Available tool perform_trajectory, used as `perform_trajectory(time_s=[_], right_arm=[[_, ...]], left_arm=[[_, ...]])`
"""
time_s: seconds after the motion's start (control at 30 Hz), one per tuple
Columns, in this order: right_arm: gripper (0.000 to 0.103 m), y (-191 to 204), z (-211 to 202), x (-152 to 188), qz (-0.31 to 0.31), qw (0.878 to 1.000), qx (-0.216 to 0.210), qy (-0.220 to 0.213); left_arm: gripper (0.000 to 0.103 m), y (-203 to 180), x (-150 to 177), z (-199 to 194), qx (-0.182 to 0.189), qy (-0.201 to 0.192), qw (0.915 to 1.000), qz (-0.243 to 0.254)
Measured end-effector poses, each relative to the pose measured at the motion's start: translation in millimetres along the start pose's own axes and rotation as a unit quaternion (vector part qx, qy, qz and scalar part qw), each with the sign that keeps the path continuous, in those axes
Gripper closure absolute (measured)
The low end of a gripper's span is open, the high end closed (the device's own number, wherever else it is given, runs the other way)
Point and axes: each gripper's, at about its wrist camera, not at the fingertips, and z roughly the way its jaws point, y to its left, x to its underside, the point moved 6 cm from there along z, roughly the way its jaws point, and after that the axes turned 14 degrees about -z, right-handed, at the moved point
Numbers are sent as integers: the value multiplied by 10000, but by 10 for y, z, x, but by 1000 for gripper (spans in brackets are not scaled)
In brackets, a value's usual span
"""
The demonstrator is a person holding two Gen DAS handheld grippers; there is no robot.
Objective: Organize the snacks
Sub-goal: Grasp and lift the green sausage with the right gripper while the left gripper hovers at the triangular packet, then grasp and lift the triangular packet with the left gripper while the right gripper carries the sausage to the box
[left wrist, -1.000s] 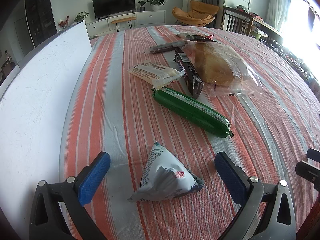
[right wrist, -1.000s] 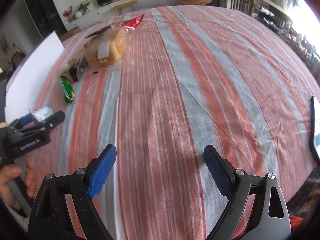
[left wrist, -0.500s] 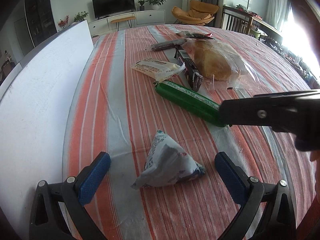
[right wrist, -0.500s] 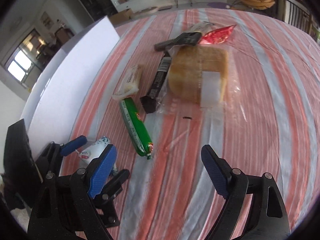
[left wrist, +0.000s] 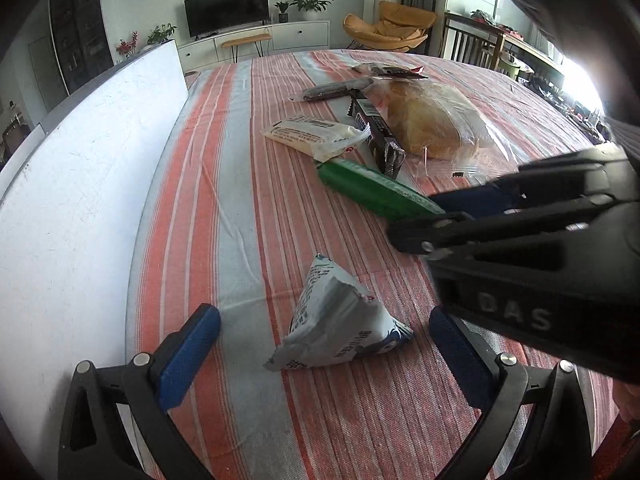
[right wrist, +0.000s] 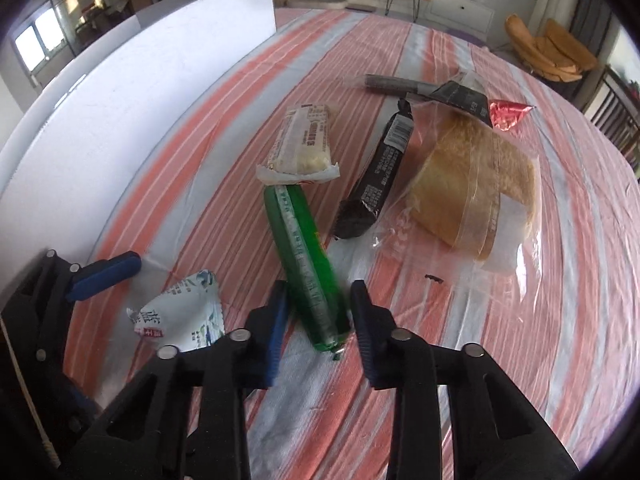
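From my remote station I read the scene from left to right. A white board (left wrist: 80, 184) stands upright along the left edge of the surface (left wrist: 224, 208), which is covered by a red-and-grey striped cloth. My left gripper (left wrist: 324, 344) has its jaws spread wide, and the white triangular packet (left wrist: 340, 324) lies on the cloth between them; neither blue pad touches it. Further along, the pale wrapped snack (right wrist: 304, 148) lies flat, its near end just over the far tip of the green sausage (right wrist: 304, 264). My right gripper (right wrist: 320, 312) has just been closing its jaws around the near end of the green sausage, and the pads now sit against its sides, pinching it. To the right of the sausage lies the dark chocolate bar (right wrist: 380, 176), beside the bagged bread loaf (right wrist: 476, 184) in clear plastic. Behind the loaf lie a dark stick-shaped packet (right wrist: 396, 84) and a red foil wrapper (right wrist: 508, 114), near the far side of the group.
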Motion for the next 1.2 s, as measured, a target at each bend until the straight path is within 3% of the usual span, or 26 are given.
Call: perform_trajectory(time_s=[0.13,0.27,0.43,0.6,0.7,0.77,0.83,0.9,0.93,0.97,1.0,1.03,1.1,1.2], right_arm=[[78,-109,-160,320,229,9995,-202,4],[79,-244,-393,850,865,9954,-394,-87],[79,-545,-635,1421,1847,9816,-33,-486],[79,-548,-750,1591,2038,9748,257,-868],[70,-585,-754,1562,2144,9726,-41,-900],[66,-655,-717,1534,2297,9690,-231,-880],[63,-682,-684,1452,2252,9715,-206,-707],[52,-649,-650,1359,2041,9778,-101,-456],[51,-639,-625,1288,1918,9807,-45,-384],[60,-627,-601,1256,1815,9828,-8,-338],[75,-609,-552,1232,1743,9843,-39,-254],[79,-612,-547,1220,1775,9838,-35,-239],[80,-624,-565,1269,2066,9773,-319,-339],[80,-674,-656,1375,2706,9530,-1079,-831]], left_arm=[[0,2,-2,-2,0,0,10000,1],[0,-11,0,-3,20,3,10000,29],[0,-16,5,-12,40,7,10000,26],[0,-7,14,-24,93,57,9999,38],[2,-21,34,-43,96,360,9992,133],[11,-39,29,-87,225,426,9988,71],[34,-72,20,-103,133,392,9991,135],[50,-132,21,-116,102,301,9992,256],[52,-148,25,-123,91,286,9992,245],[53,-156,35,-131,70,271,9994,224],[54,-161,51,-148,92,266,9994,201],[55,-162,62,-173,148,270,9994,167],[55,-159,68,-279,290,233,9992,114],[55,-152,7,-520,600,112,9981,15]])
